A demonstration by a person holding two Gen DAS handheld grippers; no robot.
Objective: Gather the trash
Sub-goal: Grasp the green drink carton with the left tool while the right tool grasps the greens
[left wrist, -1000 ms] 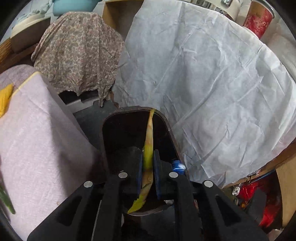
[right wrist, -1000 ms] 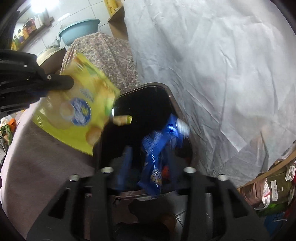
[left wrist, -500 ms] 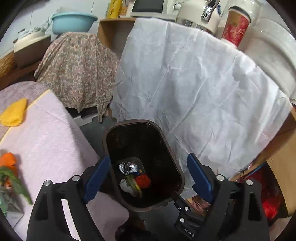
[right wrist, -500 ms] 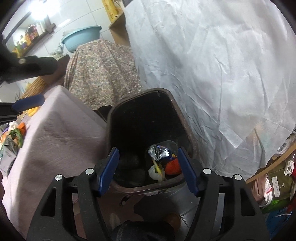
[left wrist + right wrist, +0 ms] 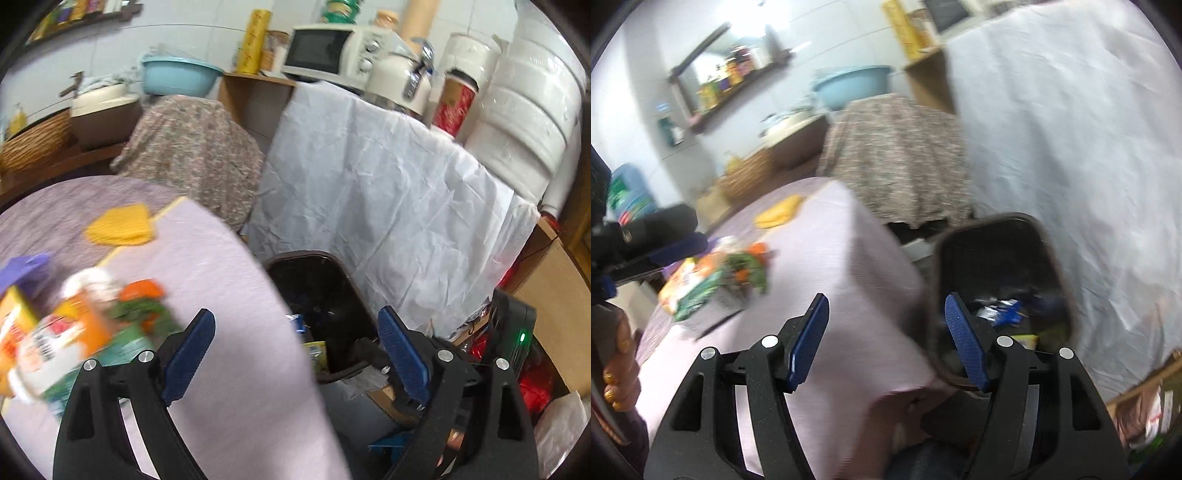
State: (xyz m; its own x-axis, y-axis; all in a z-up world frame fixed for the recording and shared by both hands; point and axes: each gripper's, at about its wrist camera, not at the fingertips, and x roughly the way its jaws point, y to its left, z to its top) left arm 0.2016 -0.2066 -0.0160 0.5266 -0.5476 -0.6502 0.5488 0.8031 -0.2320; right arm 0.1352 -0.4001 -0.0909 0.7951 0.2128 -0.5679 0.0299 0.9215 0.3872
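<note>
From my left wrist camera, my left tool (image 5: 295, 354) is opening wider and holds nothing; the space between its blue pads (image 5: 188, 354) is bare. Just past it is the dark trash bin (image 5: 314, 295), standing right beside the counter (image 5: 221, 295) with its purple cloth. I can see a yellow wrapper (image 5: 316, 354) and something blue lying inside the bin. More trash waits on the counter to the left: an orange carton (image 5: 55, 339), a green and orange packet (image 5: 144, 310) and a yellow piece (image 5: 122, 225) farther back. They are blurry, so I cannot tell just what each one is. If I reach in fast, I think I could knock the carton over or push it off the edge. From my right wrist camera, my right tool (image 5: 886, 339) stands open and empty too. It sits over the corner of the counter, with the bin rim (image 5: 938, 266) close by its right pad. I think that pad could bump the rim and tip the bin if I swing sideways. My other tool shows at the left edge of this view, near the pile of packets (image 5: 713, 284), so both tools could crash if they go for the same piece. The cloth could also snag and drag things off.
</note>
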